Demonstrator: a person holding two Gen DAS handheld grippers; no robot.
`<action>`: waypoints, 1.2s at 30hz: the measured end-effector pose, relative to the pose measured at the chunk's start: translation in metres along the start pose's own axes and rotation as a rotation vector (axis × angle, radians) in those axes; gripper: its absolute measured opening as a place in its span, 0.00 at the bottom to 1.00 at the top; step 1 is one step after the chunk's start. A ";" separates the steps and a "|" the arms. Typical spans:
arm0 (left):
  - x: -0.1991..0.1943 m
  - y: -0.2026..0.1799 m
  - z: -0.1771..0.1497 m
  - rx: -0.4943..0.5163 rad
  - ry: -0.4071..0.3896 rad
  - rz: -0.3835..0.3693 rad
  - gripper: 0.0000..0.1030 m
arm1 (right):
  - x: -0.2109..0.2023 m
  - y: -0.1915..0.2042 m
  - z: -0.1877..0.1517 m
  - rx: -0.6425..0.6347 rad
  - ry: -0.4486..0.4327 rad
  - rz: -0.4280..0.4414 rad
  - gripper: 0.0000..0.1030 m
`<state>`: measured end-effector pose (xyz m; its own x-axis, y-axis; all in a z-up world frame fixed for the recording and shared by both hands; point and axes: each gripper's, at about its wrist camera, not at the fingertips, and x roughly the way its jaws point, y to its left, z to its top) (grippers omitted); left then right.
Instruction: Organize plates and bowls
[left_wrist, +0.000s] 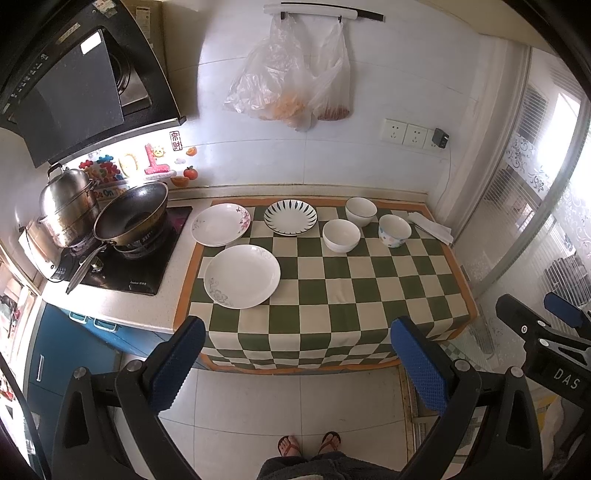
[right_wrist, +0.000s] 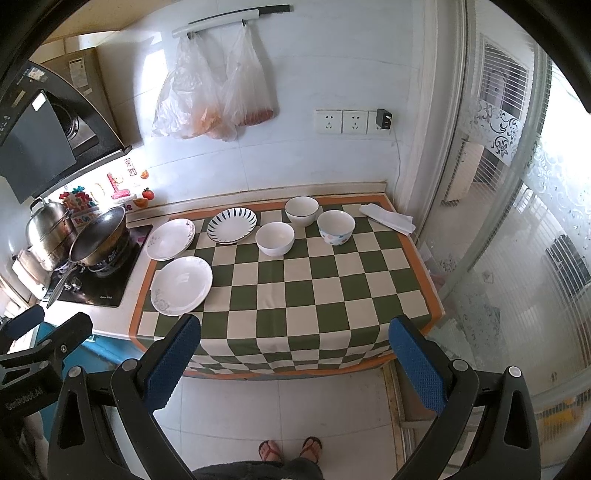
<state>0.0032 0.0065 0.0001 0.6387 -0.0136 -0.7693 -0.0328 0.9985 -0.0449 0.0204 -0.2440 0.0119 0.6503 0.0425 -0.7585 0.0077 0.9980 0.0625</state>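
Three plates lie on the checkered cloth (left_wrist: 332, 295): a large white plate (left_wrist: 242, 276) at the front left, a floral white plate (left_wrist: 220, 224) behind it, and a striped plate (left_wrist: 290, 216) at the back. Three bowls stand to the right: a plain white bowl (left_wrist: 341, 235), a dark-rimmed bowl (left_wrist: 361, 211) and a patterned bowl (left_wrist: 394, 230). The same set shows in the right wrist view, with the large plate (right_wrist: 181, 284), striped plate (right_wrist: 231, 225) and patterned bowl (right_wrist: 335, 226). My left gripper (left_wrist: 295, 354) and right gripper (right_wrist: 293, 350) are open, empty, and held back over the floor in front of the counter.
A wok (left_wrist: 131, 214) and a steel steamer pot (left_wrist: 68, 206) stand on the stove at the left. A folded white cloth (left_wrist: 432, 225) lies at the back right corner. Plastic bags (left_wrist: 291, 74) hang on the wall. A glass door (left_wrist: 535, 206) is at the right.
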 end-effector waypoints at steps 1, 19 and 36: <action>0.000 0.000 0.000 0.000 0.000 0.001 1.00 | 0.000 0.000 0.001 -0.001 0.000 0.001 1.00; 0.002 -0.001 0.003 0.002 -0.002 0.001 1.00 | 0.000 0.002 0.004 -0.002 -0.001 0.004 1.00; -0.002 -0.003 -0.003 0.004 0.008 0.005 1.00 | 0.005 0.002 -0.005 0.005 0.010 0.007 1.00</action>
<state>-0.0007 0.0031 -0.0001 0.6324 -0.0093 -0.7746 -0.0328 0.9987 -0.0388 0.0197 -0.2416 0.0055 0.6424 0.0495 -0.7647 0.0073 0.9975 0.0707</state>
